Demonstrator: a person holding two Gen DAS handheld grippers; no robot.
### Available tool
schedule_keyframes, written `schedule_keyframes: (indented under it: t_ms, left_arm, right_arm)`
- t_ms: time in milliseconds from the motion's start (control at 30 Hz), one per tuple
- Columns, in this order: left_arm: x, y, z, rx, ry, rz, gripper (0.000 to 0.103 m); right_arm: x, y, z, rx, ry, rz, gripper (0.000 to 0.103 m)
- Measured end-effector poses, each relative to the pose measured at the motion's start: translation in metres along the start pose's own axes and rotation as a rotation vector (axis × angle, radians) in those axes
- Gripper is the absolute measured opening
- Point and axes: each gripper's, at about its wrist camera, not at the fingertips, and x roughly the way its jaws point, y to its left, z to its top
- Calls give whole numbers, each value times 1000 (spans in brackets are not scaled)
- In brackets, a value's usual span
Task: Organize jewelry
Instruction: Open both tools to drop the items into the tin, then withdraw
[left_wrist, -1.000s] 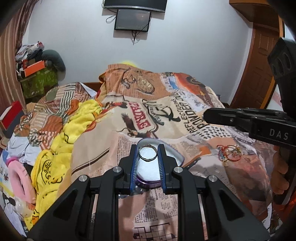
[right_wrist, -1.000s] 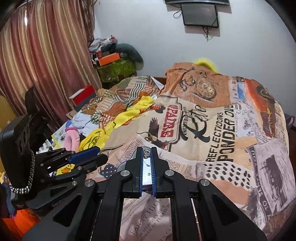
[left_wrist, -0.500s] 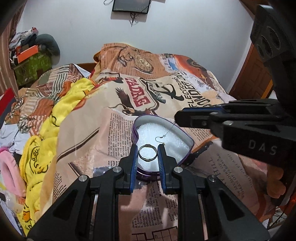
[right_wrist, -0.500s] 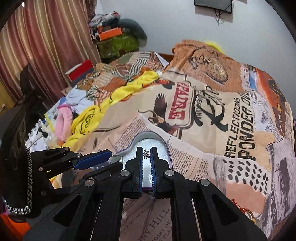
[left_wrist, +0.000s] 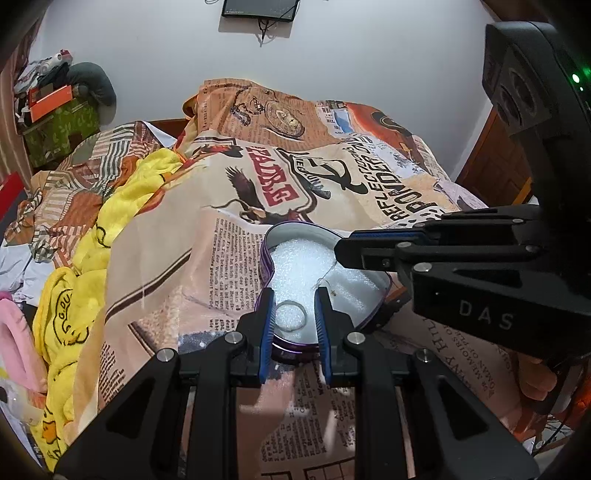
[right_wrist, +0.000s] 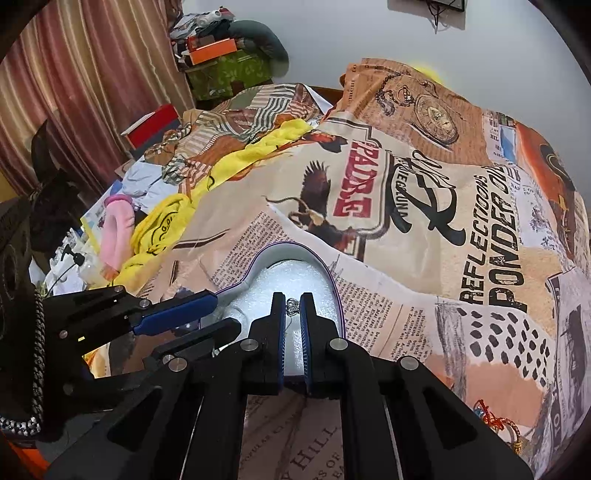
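Note:
A heart-shaped purple tin (left_wrist: 266, 246) lined with white foam lies on the printed bedspread; it also shows in the right wrist view (right_wrist: 334, 284). My left gripper (left_wrist: 294, 308) is open over the tin's near end, and a gold ring (left_wrist: 290, 316) lies loose on the foam between its fingers. My right gripper (right_wrist: 293, 306) is shut on a small earring (right_wrist: 291, 306), whose thin hook wire (left_wrist: 327, 277) hangs over the foam. The right gripper (left_wrist: 341, 253) reaches in from the right in the left wrist view.
The newspaper-print bedspread (right_wrist: 424, 229) covers the bed. A yellow blanket (left_wrist: 81, 280) and a pink item (left_wrist: 14, 332) lie to the left. More jewelry (right_wrist: 495, 417) lies on the bedspread at lower right. Boxes (right_wrist: 221, 62) are stacked by the curtain.
Both grippers moved down and forward over the tin. My left gripper opened and the ring dropped onto the foam. The right gripper stays shut on the earring.

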Motion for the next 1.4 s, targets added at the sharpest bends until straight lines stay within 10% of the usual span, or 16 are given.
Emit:
schedule_keyframes:
  t_ms: [367, 1400]
  left_arm:
    - [-16, 1, 4, -17, -17, 32, 21]
    - [-26, -100, 40, 112, -44, -59, 28]
  right_arm:
    - [-19, -3, -1, 7, -41, -35, 30]
    - [-140, -104, -69, 218, -221, -194, 31]
